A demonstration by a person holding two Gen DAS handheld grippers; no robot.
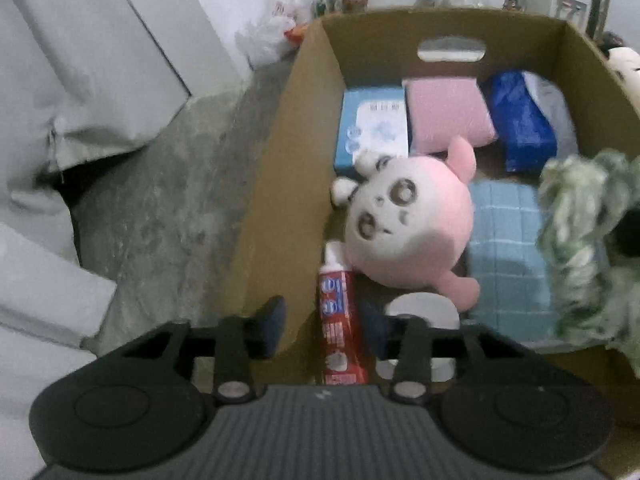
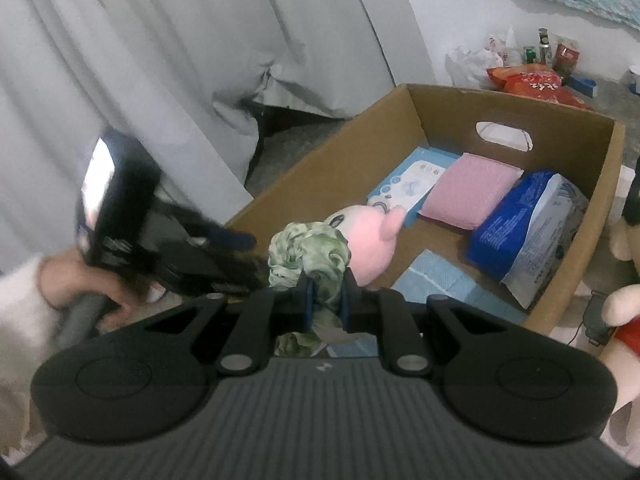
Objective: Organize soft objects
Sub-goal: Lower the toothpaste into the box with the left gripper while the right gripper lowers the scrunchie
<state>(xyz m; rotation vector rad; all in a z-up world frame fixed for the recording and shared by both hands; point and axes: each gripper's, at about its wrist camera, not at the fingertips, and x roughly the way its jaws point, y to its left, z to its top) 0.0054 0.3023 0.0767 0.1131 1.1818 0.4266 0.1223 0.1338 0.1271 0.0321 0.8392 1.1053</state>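
The green scrunchie (image 2: 310,258) is clamped between the right gripper (image 2: 325,305) jaws, held above the cardboard box (image 2: 408,120) near its front edge. The left gripper (image 1: 324,326) is open, straddling the box's left wall. Risk: the scrunchie landing on the pink plush (image 1: 412,216), which crowds the drop zone, and rolling off. Toothpaste tube (image 1: 340,320), blue cloth (image 1: 508,248) and packets fill the floor.

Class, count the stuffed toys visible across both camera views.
2: a pink plush toy lying inside the cardboard box, and a plush in red outside the box's right side. Others may be hidden.
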